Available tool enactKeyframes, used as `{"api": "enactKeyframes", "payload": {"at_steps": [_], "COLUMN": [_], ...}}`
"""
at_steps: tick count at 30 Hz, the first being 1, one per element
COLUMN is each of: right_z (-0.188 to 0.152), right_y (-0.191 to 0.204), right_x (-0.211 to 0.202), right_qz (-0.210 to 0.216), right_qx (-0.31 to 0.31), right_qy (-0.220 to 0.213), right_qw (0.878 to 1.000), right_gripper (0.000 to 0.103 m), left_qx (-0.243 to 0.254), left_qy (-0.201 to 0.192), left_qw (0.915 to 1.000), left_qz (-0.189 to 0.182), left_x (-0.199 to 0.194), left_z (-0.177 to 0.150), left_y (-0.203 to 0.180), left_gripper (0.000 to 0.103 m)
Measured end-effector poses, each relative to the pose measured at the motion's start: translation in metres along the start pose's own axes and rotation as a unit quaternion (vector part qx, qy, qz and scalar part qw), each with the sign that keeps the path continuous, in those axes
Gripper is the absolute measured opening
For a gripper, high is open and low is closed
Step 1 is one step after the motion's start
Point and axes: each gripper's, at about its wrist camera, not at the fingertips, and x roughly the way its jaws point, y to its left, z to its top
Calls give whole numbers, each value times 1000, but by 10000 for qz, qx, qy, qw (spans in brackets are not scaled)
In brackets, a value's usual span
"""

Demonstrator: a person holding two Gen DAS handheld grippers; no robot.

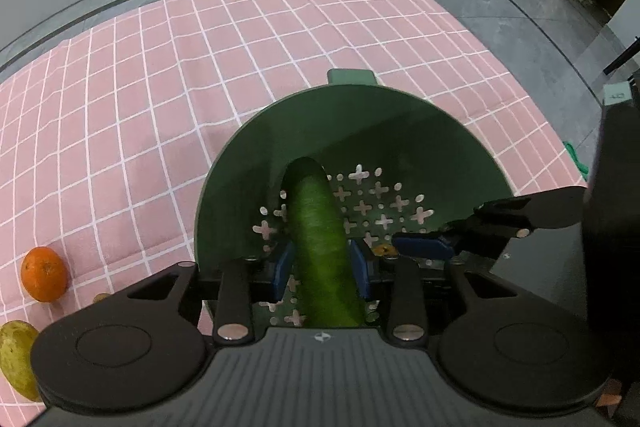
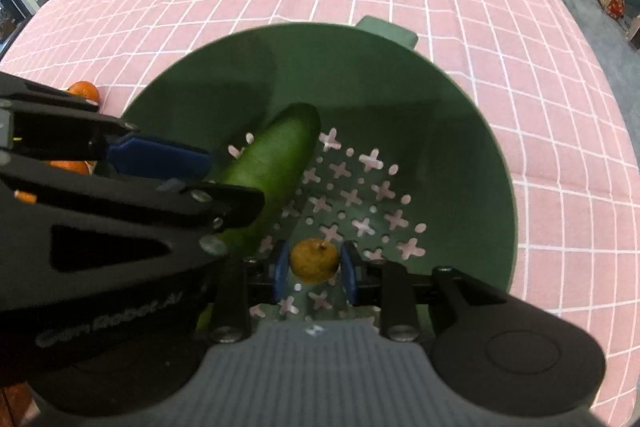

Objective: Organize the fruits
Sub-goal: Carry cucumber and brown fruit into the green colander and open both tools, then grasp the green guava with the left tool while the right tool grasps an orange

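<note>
Cucumber [image 1: 320, 247]: inside the green colander [image 1: 420, 123], lying left of centre on the perforated floor, far end against the wall.
Small brown fruit [image 2: 314, 259]: in the colander's near part, right of the cucumber.
Left gripper [image 1: 320, 267]: jaws clamped on the cucumber's sides.
Right gripper [image 2: 314, 269]: jaws astride the small brown fruit, slim gaps showing, pads apart from it.
Colander: on pink checked cloth [image 1: 160, 87] over the desk.
Outside, left: orange [image 1: 44, 273], yellowish fruit [image 1: 16, 359].
</note>
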Motion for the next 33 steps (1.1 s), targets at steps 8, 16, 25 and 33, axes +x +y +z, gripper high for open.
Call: {"api": "enactKeyframes", "payload": {"at_steps": [8, 16, 25, 33], "right_z": [-4, -23, -54, -69], "right_y": [11, 42, 96, 134], "right_x": [-21, -66, -115, -104], "right_qz": [-441, -1050, -760, 180], "right_qx": [-220, -583, -269, 372], "right_qy": [-129, -806, -2066, -2426], "right_qw": [9987, 9895, 9751, 9693], "right_gripper": [69, 83, 87, 87], "left_qx": [169, 338, 425, 311], "left_qy": [-296, -858, -1481, -1614], "left_qw": [9990, 9949, 9857, 9817], "left_qz": [277, 413, 686, 964], "left_x": [-38, -107, -164, -178], "left_z": [-15, -46, -89, -118], "left_y": [-1, 7, 39, 89], "left_gripper": [51, 55, 57, 57]}}
